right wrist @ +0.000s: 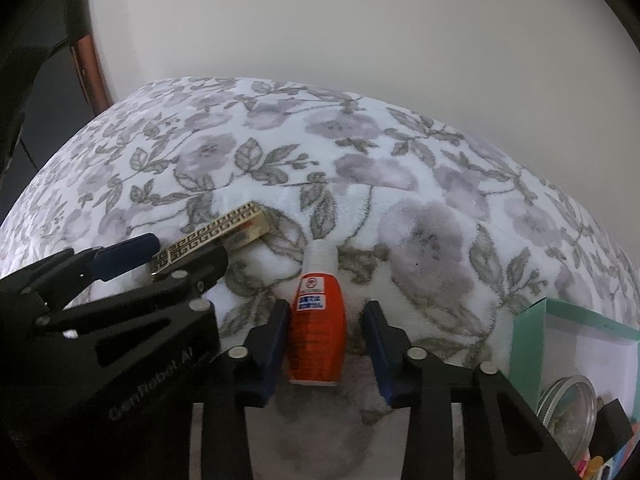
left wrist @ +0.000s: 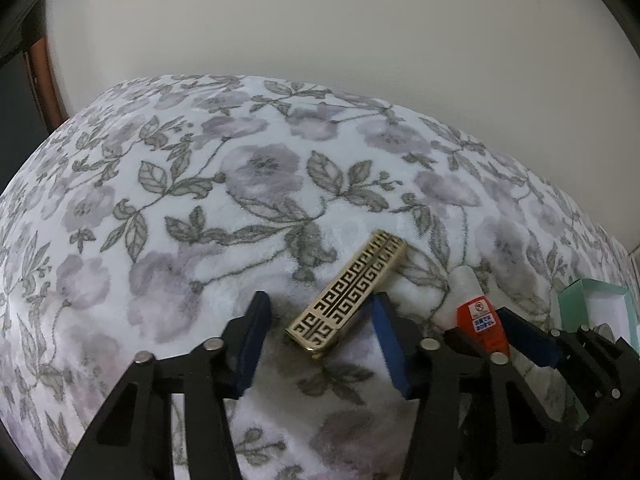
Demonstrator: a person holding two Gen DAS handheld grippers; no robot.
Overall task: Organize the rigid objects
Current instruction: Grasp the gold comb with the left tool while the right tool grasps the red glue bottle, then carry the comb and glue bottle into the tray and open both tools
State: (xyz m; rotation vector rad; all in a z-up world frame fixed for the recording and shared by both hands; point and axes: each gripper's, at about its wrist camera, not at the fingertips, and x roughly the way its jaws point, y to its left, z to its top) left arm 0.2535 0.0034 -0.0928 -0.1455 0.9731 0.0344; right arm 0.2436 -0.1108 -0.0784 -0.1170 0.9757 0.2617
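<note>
A gold box with a black key pattern lies slanted on the floral blanket. My left gripper straddles its near end. The right pad touches the box and a gap shows at the left pad, so the jaws are open. An orange bottle with a white cap lies between the fingers of my right gripper. The left pad is against it and the right pad stands clear, so that gripper is open as well. Each gripper also shows at the other view's edge: the right gripper, the left gripper.
A mint-green open box sits at the right, holding a round jar lid and small coloured items. A plain pale wall rises behind the blanket. A dark wooden frame stands at the far left.
</note>
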